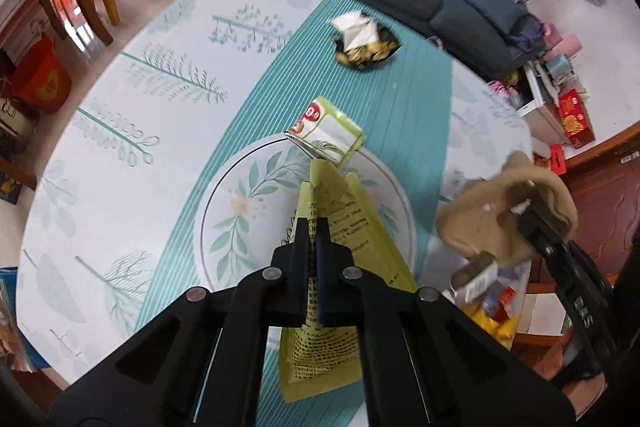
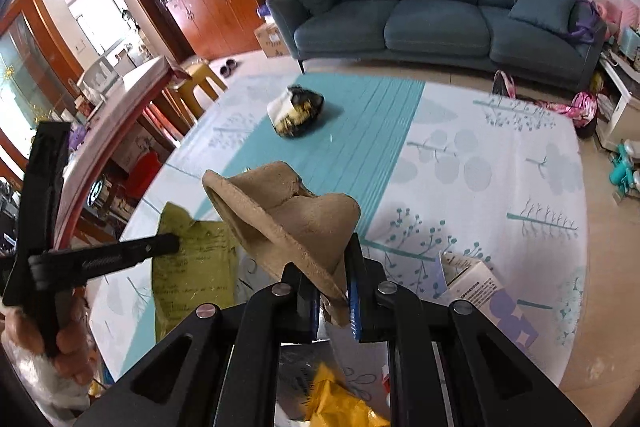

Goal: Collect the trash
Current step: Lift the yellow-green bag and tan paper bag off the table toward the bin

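My left gripper [image 1: 314,227] is shut on a long yellow-green snack packet [image 1: 360,227], which hangs above the table with its printed end pointing away. In the right wrist view the same packet [image 2: 192,259] hangs from the left gripper [image 2: 172,243], held by a hand [image 2: 68,347]. My right gripper [image 2: 334,279] is shut on a piece of brown moulded cardboard [image 2: 288,211], seen in the left view as cardboard [image 1: 480,223] at the right. A crumpled black, gold and white wrapper [image 1: 364,43] [image 2: 296,111] lies on the far side of the table.
The round table [image 1: 120,147] has a teal and white leaf-print cloth, with a round leaf-patterned plate or mat [image 1: 240,207] under the packet. A clear bag of trash [image 1: 488,299] [image 2: 340,399] sits below the right gripper. A white carton [image 2: 480,287] lies near it. A blue sofa [image 2: 436,3] stands beyond.
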### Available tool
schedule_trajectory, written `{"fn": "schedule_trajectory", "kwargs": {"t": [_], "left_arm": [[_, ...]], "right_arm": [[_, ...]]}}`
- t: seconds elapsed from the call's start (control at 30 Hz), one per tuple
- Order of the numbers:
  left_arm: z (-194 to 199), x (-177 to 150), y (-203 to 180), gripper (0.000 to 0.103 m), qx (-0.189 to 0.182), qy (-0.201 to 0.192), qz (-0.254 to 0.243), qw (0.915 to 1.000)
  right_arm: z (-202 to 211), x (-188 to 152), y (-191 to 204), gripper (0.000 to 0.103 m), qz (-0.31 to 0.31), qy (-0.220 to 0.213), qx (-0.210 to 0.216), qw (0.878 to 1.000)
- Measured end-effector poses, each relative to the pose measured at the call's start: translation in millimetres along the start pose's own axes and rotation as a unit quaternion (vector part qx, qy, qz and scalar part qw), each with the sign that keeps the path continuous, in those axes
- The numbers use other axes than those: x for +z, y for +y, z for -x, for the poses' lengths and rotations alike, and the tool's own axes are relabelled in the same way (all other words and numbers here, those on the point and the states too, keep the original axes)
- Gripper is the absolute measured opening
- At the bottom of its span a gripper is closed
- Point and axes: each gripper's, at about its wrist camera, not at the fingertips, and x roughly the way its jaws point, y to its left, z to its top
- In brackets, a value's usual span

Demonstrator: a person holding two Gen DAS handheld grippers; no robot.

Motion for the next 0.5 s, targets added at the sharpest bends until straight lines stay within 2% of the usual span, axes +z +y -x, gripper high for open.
{"fn": "schedule_trajectory", "kwargs": {"t": [0.17,0.4,0.5], "left_arm": [[50,-14,4,0.0,-0.008,-0.035,-0.018,0.9992],[116,-36,3,0.0,-0.001,-0.088,-0.059,0.9944],[141,-45,5,0.0,-0.006,-0.099,-0.069,0.9927]], "right_arm": [[30,-1,14,0.011,-0.005,-0.028,0.001,1.0],[77,-8,36,0.011,-0.019,-0.077,-0.001,0.997],[92,-11,44,0.011,-0.026,-0.085,-0.003,0.996]]}}
